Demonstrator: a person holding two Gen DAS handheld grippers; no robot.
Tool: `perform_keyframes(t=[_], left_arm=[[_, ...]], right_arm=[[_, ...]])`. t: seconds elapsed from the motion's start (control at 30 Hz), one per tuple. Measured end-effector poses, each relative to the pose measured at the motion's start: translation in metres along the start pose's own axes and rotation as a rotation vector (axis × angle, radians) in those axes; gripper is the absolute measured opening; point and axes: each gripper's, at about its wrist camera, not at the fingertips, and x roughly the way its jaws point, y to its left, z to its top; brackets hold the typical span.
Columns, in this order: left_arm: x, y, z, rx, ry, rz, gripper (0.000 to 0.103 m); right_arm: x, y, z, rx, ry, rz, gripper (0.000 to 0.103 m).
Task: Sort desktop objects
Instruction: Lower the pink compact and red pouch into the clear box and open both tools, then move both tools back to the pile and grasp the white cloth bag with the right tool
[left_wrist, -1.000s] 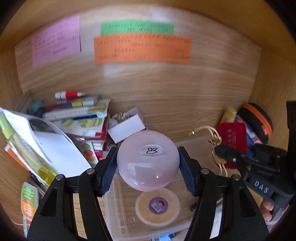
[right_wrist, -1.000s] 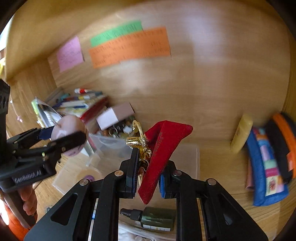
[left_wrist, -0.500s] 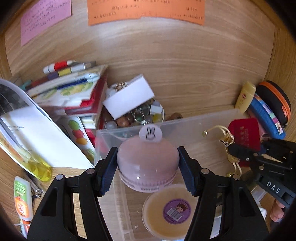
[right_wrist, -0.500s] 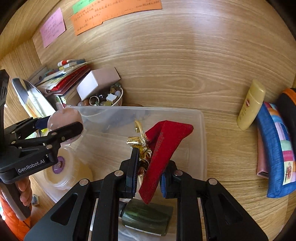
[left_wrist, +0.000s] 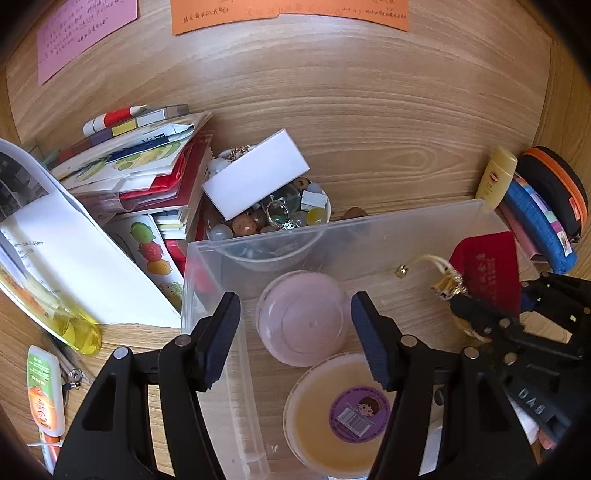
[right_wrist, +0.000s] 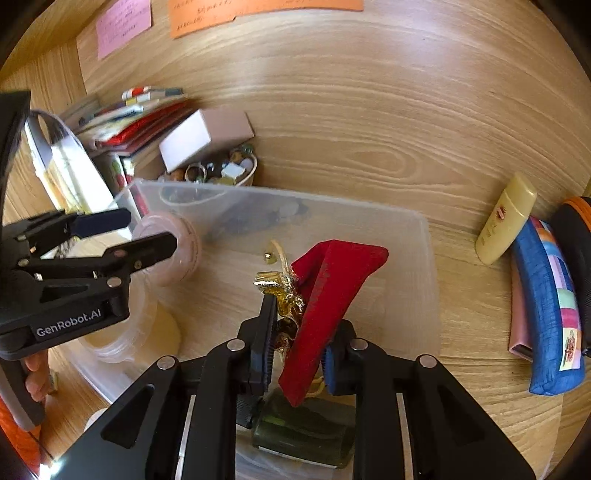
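A clear plastic bin (left_wrist: 332, 232) stands on the wooden desk; it also shows in the right wrist view (right_wrist: 424, 258). A pink round jar (left_wrist: 303, 317) lies inside it on its side, with a yellow round tin (left_wrist: 343, 413) in front. My left gripper (left_wrist: 295, 332) is open, its fingers apart on either side of the jar without touching it. My right gripper (right_wrist: 299, 332) is shut on a red pouch (right_wrist: 328, 295) with a gold tassel (right_wrist: 284, 291), held over the bin. A dark green bottle (right_wrist: 306, 435) lies in the bin below it.
A bowl of beads (left_wrist: 280, 218) with a white box (left_wrist: 255, 177) on it sits behind the bin. Books and papers (left_wrist: 110, 192) pile up at the left. A yellow tube (right_wrist: 506, 218), a blue pouch (right_wrist: 546, 314) and a black case (left_wrist: 554, 192) lie at the right.
My left gripper lowered the pink jar into the bin and opened, leaving the jar on its side. My right gripper moved over the bin with the red pouch still held.
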Motion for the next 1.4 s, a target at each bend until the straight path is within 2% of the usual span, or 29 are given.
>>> perform_keyframes(t=[0.23,0.3,0.37,0.53,0.7,0.9,0.97,1.13,1.23,1.4], left_arm=[[-0.006,-0.003,0.000,0.001,-0.037,0.007,0.063],[-0.010,-0.004,-0.001,0.004,-0.057,0.009,0.063],[-0.014,-0.005,-0.001,0.004,-0.072,0.012,0.063],[-0.022,-0.005,-0.003,0.002,-0.123,0.024,0.063],[-0.024,-0.003,-0.005,0.001,-0.147,0.017,0.063],[-0.038,0.002,-0.012,-0.004,-0.191,0.016,0.083],[-0.042,0.005,-0.014,-0.017,-0.198,0.006,0.089],[-0.055,0.013,-0.022,-0.046,-0.226,-0.008,0.093],[-0.067,0.017,-0.029,-0.059,-0.253,-0.037,0.097],[-0.092,0.021,-0.041,-0.063,-0.298,-0.106,0.101]], right_arm=[[0.001,0.012,-0.004,-0.053,-0.006,-0.056,0.035],[-0.001,0.015,-0.005,-0.066,-0.019,-0.078,0.043],[-0.005,0.017,-0.006,-0.077,-0.045,-0.108,0.057],[-0.016,0.018,-0.005,-0.079,-0.095,-0.143,0.071],[-0.019,0.016,-0.001,-0.078,-0.130,-0.164,0.072],[-0.026,0.019,-0.001,-0.090,-0.197,-0.174,0.074],[-0.029,0.020,-0.002,-0.090,-0.213,-0.161,0.078],[-0.037,0.026,-0.005,-0.120,-0.263,-0.164,0.086],[-0.041,0.029,-0.006,-0.135,-0.284,-0.165,0.091],[-0.052,0.025,-0.005,-0.127,-0.307,-0.139,0.091]])
